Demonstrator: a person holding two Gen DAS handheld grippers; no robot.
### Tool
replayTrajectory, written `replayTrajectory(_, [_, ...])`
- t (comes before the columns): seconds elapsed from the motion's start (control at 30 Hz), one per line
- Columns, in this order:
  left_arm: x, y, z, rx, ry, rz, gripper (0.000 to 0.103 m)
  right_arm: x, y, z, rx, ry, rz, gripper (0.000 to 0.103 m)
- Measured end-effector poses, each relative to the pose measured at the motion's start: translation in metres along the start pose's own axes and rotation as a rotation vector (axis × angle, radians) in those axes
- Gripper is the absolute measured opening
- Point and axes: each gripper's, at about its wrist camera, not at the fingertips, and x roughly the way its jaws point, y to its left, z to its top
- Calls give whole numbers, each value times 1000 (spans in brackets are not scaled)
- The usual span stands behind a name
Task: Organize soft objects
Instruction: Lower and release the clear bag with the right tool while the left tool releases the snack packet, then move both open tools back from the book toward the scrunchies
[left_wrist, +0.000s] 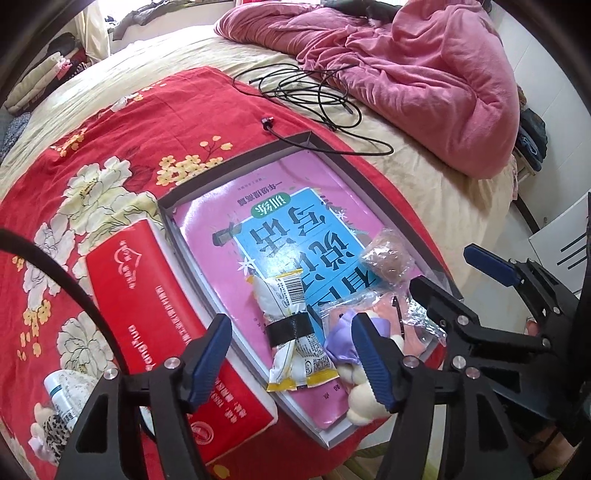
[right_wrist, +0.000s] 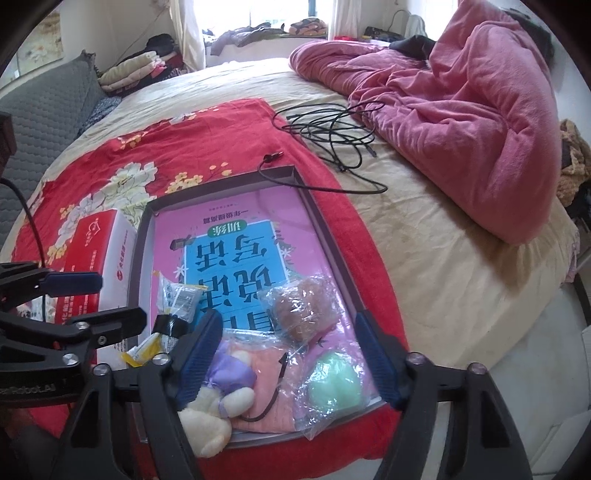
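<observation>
Both grippers (left_wrist: 291, 360) (right_wrist: 286, 354) agape, plush toy (right_wrist: 218, 402) seemingly untouched

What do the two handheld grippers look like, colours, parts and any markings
Both the left gripper and right gripper are matte black plastic frames with silver bolts and ribbed blue fingertip pads. A black cable loops by the left one, whose body bears faint white lettering.

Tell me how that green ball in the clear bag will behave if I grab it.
The green ball looks soft, so it should squash rather than crack. Its round shape suggests it may roll inside the loose clear bag. The glossy, crinkled film will probably slip between the right tool's open fingers.
</observation>
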Motion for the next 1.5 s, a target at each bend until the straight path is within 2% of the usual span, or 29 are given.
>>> replayTrajectory(0.53, [-51, 0, -18, -30, -54, -10, 70, -28, 6, 0, 3, -23, -7, 76])
replayTrajectory(0.7, [-68, -3, -25, -32, -72, -2, 80, -40, 8, -2, 5, -40, -27, 76])
replayTrajectory(0.93, [-89, -2, -36, -30, -103, 5, 81, -60, 10, -3, 11, -72, -46, 77])
replayTrajectory(1.5, [-141, 38, -72, -115, -166, 44, 83, -107, 56, 4, -54, -169, -19, 77])
